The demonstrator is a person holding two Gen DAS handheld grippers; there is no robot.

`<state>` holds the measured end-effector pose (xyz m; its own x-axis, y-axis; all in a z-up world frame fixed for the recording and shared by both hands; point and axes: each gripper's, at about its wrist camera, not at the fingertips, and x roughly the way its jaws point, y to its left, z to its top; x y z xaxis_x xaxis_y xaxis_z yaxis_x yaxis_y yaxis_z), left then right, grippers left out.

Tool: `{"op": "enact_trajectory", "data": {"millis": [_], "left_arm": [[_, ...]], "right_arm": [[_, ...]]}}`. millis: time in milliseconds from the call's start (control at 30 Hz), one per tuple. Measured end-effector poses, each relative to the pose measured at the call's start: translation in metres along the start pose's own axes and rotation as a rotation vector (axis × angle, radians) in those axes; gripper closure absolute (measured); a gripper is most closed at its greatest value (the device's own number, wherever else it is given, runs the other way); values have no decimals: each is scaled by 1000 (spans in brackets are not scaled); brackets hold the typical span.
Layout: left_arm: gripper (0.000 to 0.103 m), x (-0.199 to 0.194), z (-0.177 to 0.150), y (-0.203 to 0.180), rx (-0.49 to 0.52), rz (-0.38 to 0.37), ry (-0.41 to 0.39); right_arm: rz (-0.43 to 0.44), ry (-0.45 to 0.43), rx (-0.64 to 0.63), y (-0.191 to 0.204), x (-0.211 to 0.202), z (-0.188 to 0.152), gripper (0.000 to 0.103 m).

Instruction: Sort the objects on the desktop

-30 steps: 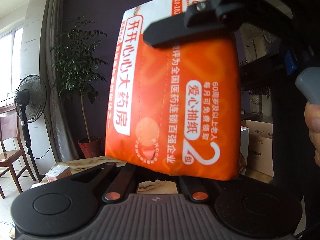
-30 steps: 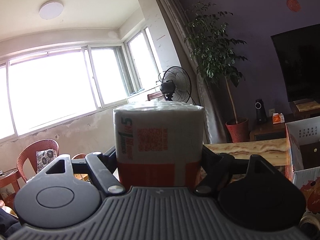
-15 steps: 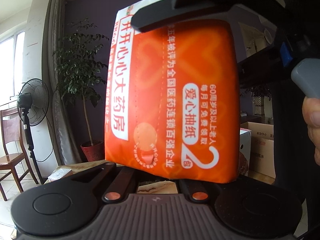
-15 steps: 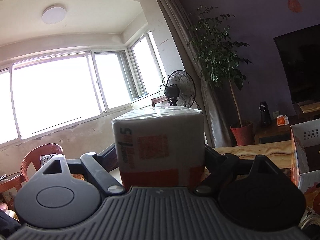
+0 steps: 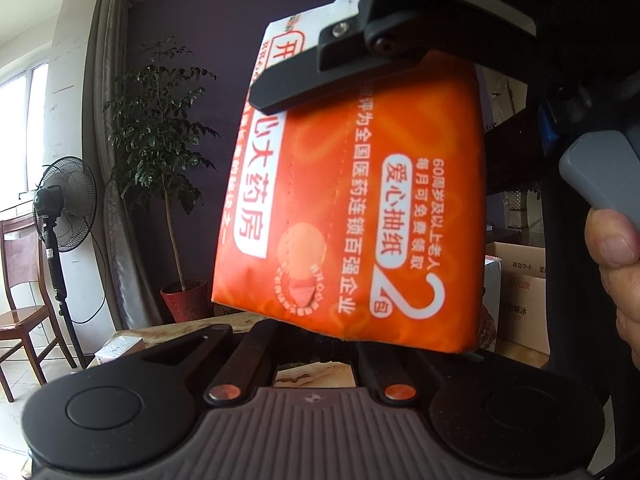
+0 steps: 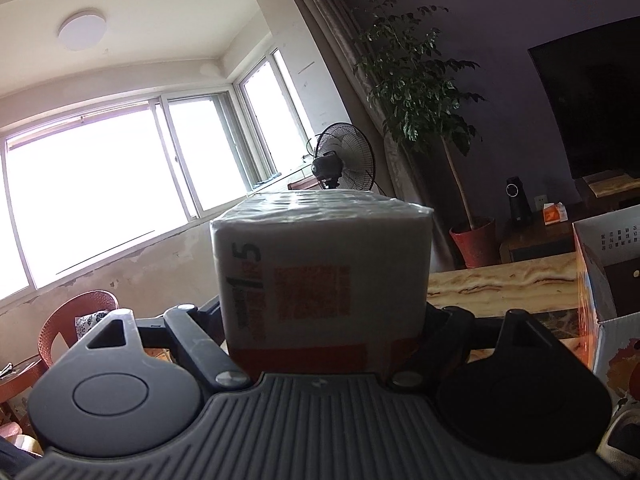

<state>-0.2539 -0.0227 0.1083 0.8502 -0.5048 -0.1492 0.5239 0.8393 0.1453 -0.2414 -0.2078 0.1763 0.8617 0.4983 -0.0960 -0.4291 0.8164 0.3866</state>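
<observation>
An orange tissue pack with white Chinese print hangs in the air, close in front of the left wrist camera. One black finger of my right gripper lies across its top. In the right wrist view the pack's white end fills the gap between the fingers of my right gripper. Those jaws are closing on the pack and carry it. My left gripper sits just under the pack's lower edge, shut, its fingertips hidden behind the pack. A thumb rests by the right gripper's grey trigger.
A marble-patterned table lies below, with a small box near its left end. An open white carton stands at the right. Cardboard boxes, a potted plant, a standing fan and a wooden chair stand behind.
In the left wrist view the pack rose a little and then tilted, its top leaning right. The right gripper's finger shifted right across the pack's top. The left gripper stayed put.
</observation>
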Motion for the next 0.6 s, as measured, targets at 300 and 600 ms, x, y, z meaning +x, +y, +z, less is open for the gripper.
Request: {"op": "enact_trajectory", "data": {"millis": [300,600], "left_arm": [[103,11,2,6,-7,0,20],[102,20,1,25,-95,21,75]], "right_arm": [[-23,10,-21,4,3,-1,25],[-117,-13,7,-3,8,18,25]]}}
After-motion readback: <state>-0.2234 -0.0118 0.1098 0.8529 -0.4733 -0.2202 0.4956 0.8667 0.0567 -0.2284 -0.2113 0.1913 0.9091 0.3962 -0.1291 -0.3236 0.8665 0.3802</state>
